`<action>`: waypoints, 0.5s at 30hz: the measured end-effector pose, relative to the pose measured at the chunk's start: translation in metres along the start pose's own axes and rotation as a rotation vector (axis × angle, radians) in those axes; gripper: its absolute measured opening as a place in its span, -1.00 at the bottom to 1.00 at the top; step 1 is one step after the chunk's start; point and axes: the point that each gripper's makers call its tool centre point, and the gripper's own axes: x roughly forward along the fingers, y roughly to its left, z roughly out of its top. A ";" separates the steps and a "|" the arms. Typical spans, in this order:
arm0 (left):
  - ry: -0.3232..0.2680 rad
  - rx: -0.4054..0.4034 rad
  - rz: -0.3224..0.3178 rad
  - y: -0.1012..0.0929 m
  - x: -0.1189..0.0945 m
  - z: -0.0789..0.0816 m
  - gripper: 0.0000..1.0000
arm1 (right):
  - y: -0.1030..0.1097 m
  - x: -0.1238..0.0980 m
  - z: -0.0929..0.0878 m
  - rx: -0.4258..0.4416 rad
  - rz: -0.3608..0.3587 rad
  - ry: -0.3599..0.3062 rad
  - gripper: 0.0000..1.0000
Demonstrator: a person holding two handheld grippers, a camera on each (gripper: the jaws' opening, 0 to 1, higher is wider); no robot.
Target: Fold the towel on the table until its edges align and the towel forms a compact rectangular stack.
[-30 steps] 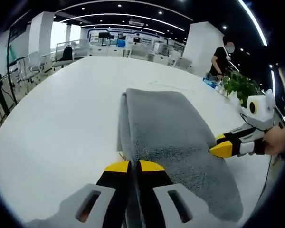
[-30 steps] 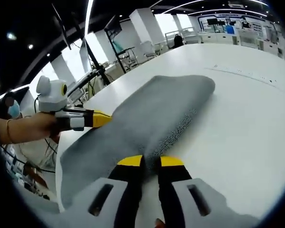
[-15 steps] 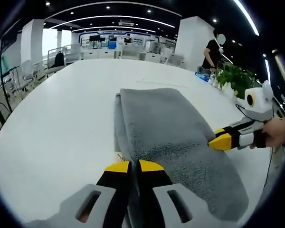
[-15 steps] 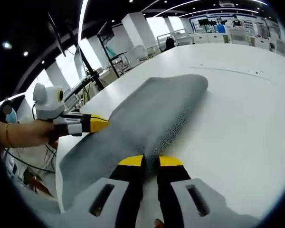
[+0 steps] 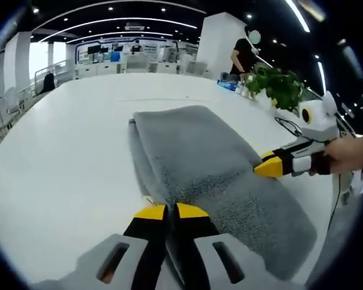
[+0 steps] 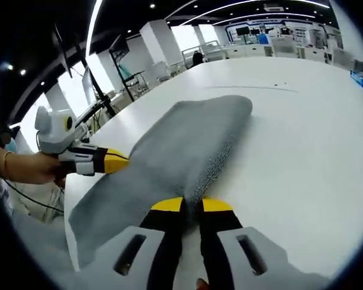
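A grey towel [image 5: 199, 163] lies folded lengthwise on the white table [image 5: 60, 157]. My left gripper [image 5: 166, 211] is shut on the towel's near edge, its yellow tips pinching the cloth. In the right gripper view the same towel [image 6: 181, 151] stretches away, and my right gripper [image 6: 190, 205] is shut on its opposite long edge. Each gripper appears in the other's view: the right gripper [image 5: 269, 167] at the towel's right side, the left gripper [image 6: 112, 162] at its left side, each held by a hand.
A potted green plant [image 5: 281, 84] and a standing person [image 5: 242, 54] are beyond the table's far right edge. Chairs and desks line the background. The table's near edge [image 6: 69, 199] runs close to the towel's end. Bare white tabletop [image 6: 302, 151] spreads beside the towel.
Both views have shifted as the hands moved; the towel's far end sits slightly lower and more to the left in the left gripper view. Both grippers keep their hold on the towel.
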 end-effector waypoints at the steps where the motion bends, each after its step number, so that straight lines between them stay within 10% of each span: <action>1: 0.004 0.003 -0.007 -0.004 0.002 0.000 -0.90 | -0.002 -0.004 -0.002 -0.005 -0.004 0.001 -0.85; 15: 0.012 0.077 -0.115 -0.080 0.018 0.001 -0.90 | -0.038 -0.063 -0.031 -0.075 -0.105 -0.005 -0.85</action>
